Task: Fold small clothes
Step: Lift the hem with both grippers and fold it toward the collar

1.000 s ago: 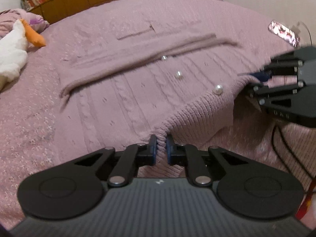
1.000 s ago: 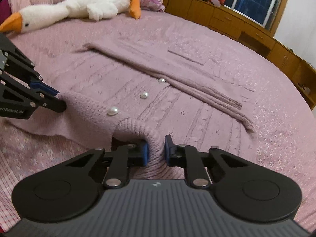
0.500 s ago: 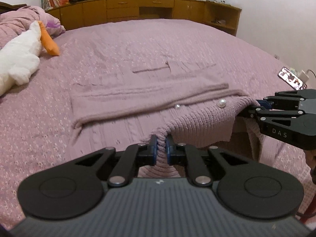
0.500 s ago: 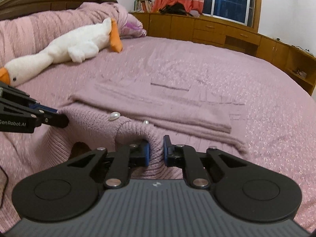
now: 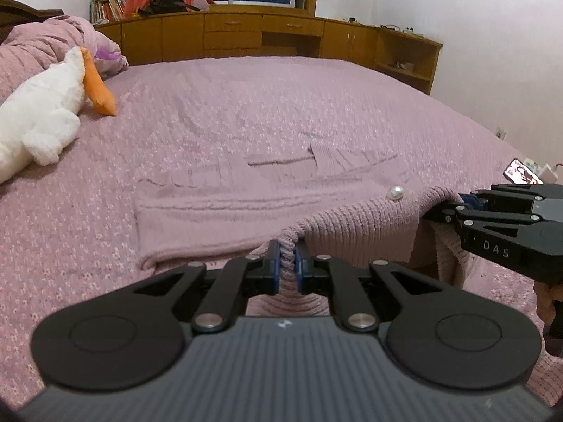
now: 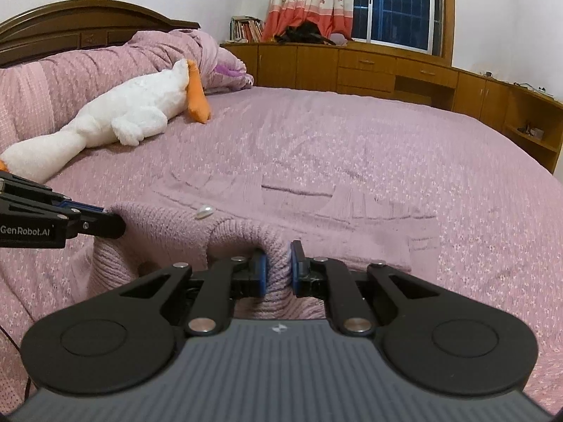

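Observation:
A small pink knitted cardigan [image 5: 218,207] with pearl buttons [image 5: 394,192] lies on the bed. Its near ribbed hem is raised off the bedspread. My left gripper [image 5: 288,263] is shut on a pinch of that hem. My right gripper [image 6: 278,267] is shut on the hem further along. Each gripper shows in the other's view: the right one [image 5: 454,207] at the right edge, the left one [image 6: 112,225] at the left edge. The lifted hem [image 6: 165,232] sags between them, folding over toward the far part of the cardigan [image 6: 352,211].
A white plush goose [image 6: 133,112] with an orange beak lies at the left, by a bunched pink quilt [image 6: 169,52]. Wooden cabinets [image 5: 281,38] run along the far side under a window. A phone [image 5: 520,172] rests at the bed's right edge.
Both grippers have risen and moved toward the far side with the hem in their grip. The near half of the cardigan has come up off the bed and covers more of the buttons.

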